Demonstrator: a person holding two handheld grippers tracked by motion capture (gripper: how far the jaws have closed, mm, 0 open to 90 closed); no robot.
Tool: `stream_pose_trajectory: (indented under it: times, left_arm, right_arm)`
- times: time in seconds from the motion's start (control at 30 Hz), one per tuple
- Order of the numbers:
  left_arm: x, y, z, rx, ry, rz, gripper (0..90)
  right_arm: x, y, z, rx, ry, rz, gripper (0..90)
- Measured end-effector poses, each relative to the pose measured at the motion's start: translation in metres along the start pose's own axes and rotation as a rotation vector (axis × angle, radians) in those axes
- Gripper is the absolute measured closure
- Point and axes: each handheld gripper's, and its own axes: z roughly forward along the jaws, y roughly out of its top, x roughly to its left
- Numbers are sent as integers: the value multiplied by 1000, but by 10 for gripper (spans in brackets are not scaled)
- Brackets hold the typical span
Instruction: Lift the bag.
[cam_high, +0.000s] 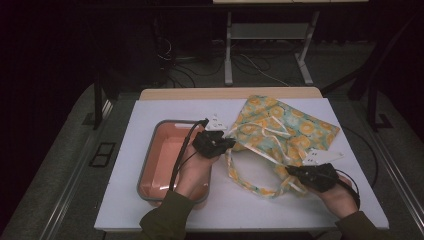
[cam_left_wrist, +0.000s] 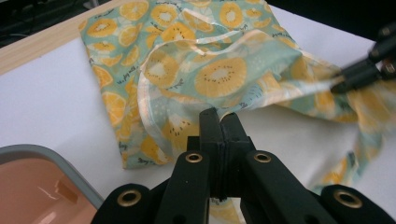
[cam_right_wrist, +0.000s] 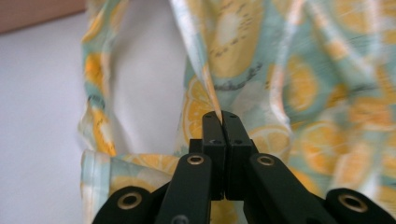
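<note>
High view: fruit-print cloth bag (cam_high: 280, 130) on white table (cam_high: 350, 200), right of pink tray (cam_high: 150, 155). Left gripper (cam_high: 227, 142) and right gripper (cam_high: 292, 171) each clamped on bag's edge.

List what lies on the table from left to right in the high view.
Pink tray with grey rim → left gripper, shut on the fruit-print cloth bag → right gripper, shut on the same bag's near edge.
</note>
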Motion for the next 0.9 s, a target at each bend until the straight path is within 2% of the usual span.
stream_pose_trajectory:
  times: [0.23, 0.37, 0.5, 0.63, 0.8, 0.87, 0.9]
  left_arm:
    - [6, 16, -6, -57, 21, -11, 897]
    - [10, 28, -10, -96, 28, -20, 897]
    - [10, 37, -14, -124, 34, -13, 897]
    - [11, 45, -21, -165, 39, -10, 897]
    - [10, 55, -38, -247, 47, -9, 897]
    - [10, 54, -39, -252, 44, -14, 897]
    - [12, 52, -37, -232, 41, -19, 896]
  right_arm:
    - [-27, 23, -9, -115, -68, 22, 896]
    - [-38, 37, -17, -175, -91, 41, 897]
    - [-45, 47, -25, -232, -107, 56, 897]
    - [-48, 55, -33, -271, -111, 62, 897]
    - [-46, 66, -41, -317, -104, 54, 897]
    - [-44, 69, -40, -314, -110, 39, 897]
    - [-44, 69, -38, -309, -107, 41, 897]
